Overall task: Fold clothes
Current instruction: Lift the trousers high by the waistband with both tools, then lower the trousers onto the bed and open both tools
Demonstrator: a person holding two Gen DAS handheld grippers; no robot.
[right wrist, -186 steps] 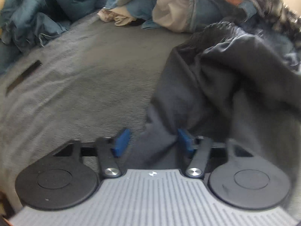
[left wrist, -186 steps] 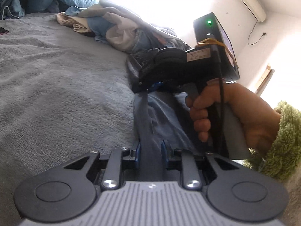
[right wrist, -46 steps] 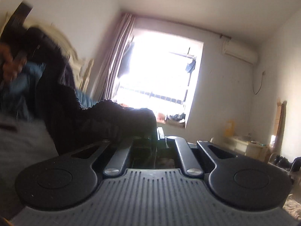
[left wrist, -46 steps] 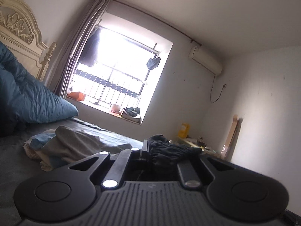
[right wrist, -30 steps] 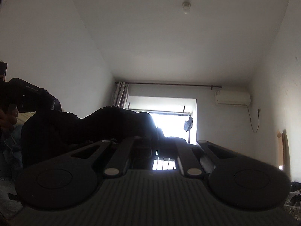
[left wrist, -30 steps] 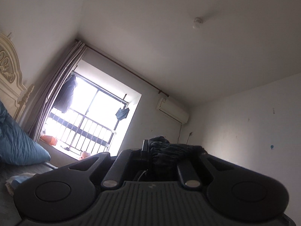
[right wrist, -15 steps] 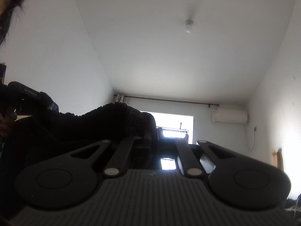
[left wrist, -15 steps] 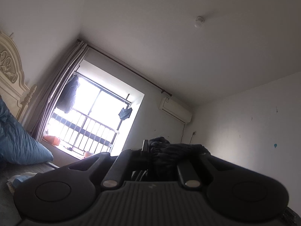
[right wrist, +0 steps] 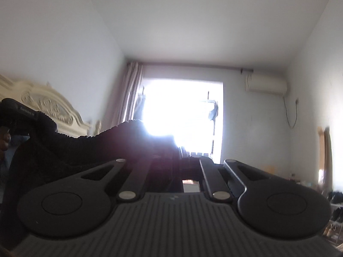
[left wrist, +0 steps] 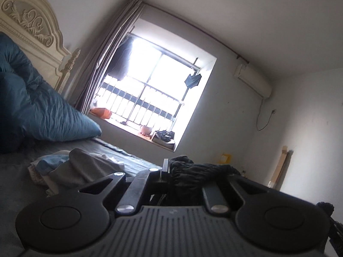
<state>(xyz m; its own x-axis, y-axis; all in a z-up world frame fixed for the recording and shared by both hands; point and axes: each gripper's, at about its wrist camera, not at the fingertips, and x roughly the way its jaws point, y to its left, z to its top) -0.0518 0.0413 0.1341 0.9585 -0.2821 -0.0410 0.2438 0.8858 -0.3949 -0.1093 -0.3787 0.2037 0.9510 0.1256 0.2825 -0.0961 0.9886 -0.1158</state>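
Both grippers hold one dark garment up in the air above the bed. My left gripper [left wrist: 168, 171] is shut on a bunched edge of the dark garment [left wrist: 201, 169], which drapes to the right over its fingers. My right gripper [right wrist: 179, 152] is shut on the same garment [right wrist: 85, 147], whose ribbed edge stretches left to the other gripper's body [right wrist: 19, 109] at the frame's left edge. Backlight from the window darkens the cloth.
A pile of unfolded clothes [left wrist: 70, 167] lies on the grey bed [left wrist: 12, 184]. A blue duvet [left wrist: 32, 107] and carved cream headboard [left wrist: 32, 27] are at the left. A bright barred window [left wrist: 154, 98] is ahead, an air conditioner [right wrist: 265, 84] on the wall.
Both grippers have tilted down from the ceiling toward the window. The bed and clothes pile have come back into the left wrist view. The garment stays held between them.
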